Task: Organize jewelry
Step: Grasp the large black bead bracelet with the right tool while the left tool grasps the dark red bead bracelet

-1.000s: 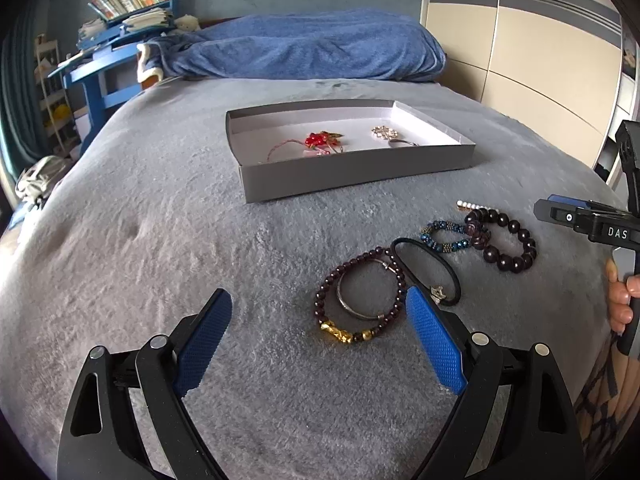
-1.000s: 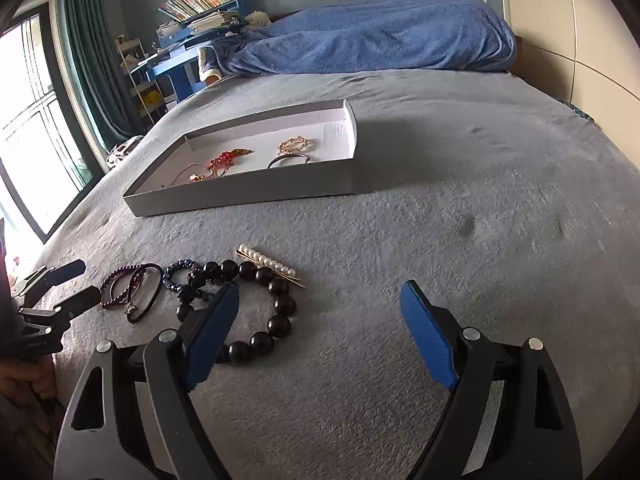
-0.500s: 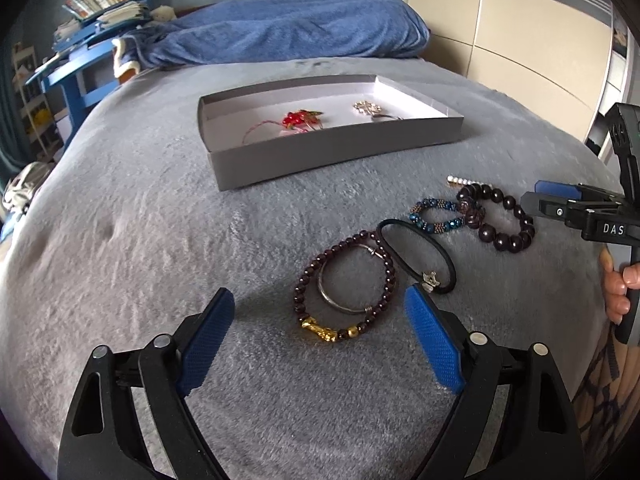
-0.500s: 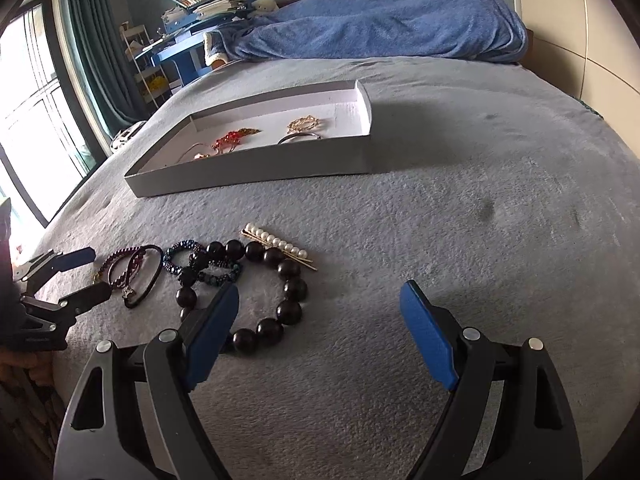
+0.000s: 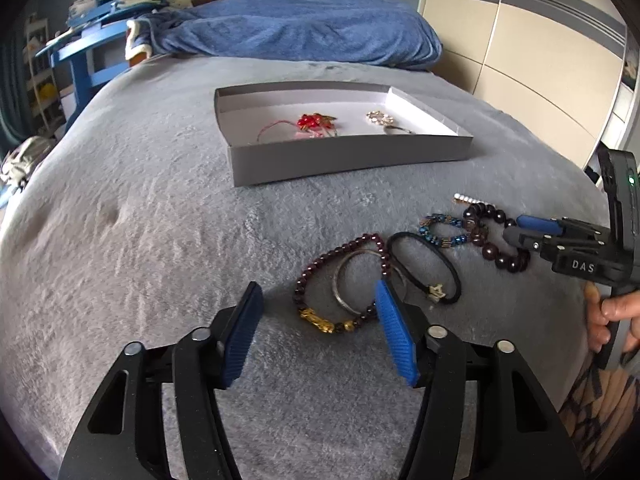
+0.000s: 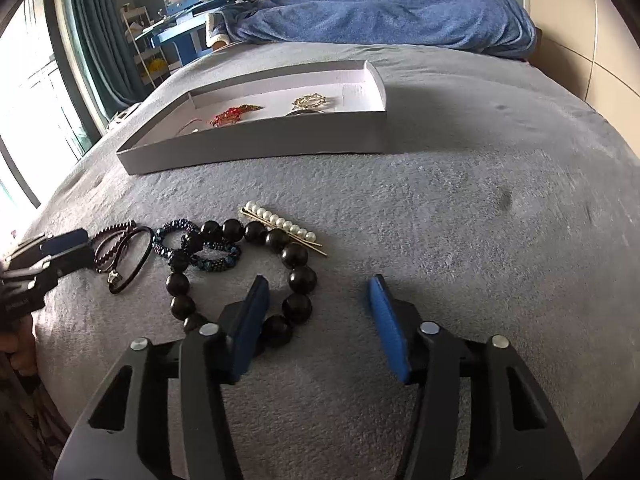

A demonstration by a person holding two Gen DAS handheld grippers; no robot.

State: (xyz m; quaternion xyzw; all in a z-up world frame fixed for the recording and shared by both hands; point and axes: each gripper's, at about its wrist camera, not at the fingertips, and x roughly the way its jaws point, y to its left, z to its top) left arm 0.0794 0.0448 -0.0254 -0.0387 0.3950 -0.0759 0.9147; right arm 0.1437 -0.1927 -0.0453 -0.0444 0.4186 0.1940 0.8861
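Left gripper (image 5: 318, 332): jaws have just been closing, now standing half apart, gripping nothing; the garnet bead bracelet (image 5: 340, 280) is lying just ahead, right pad over its edge.
Right gripper (image 6: 316, 324): jaws have just been closing, half apart, empty; left pad is overlapping the large dark bead bracelet (image 6: 240, 276).
Jewelry: lying loose on the grey blanket (image 5: 140, 220), short of the grey tray (image 5: 348, 156).
Risk: the blue bead bracelet (image 6: 200, 246) is lying across the dark beads and is likely dragging along; the silver bangle (image 5: 352, 280) risks the same.
View difference: the right wrist view is showing the pearl hair clip (image 6: 282, 226) whole.
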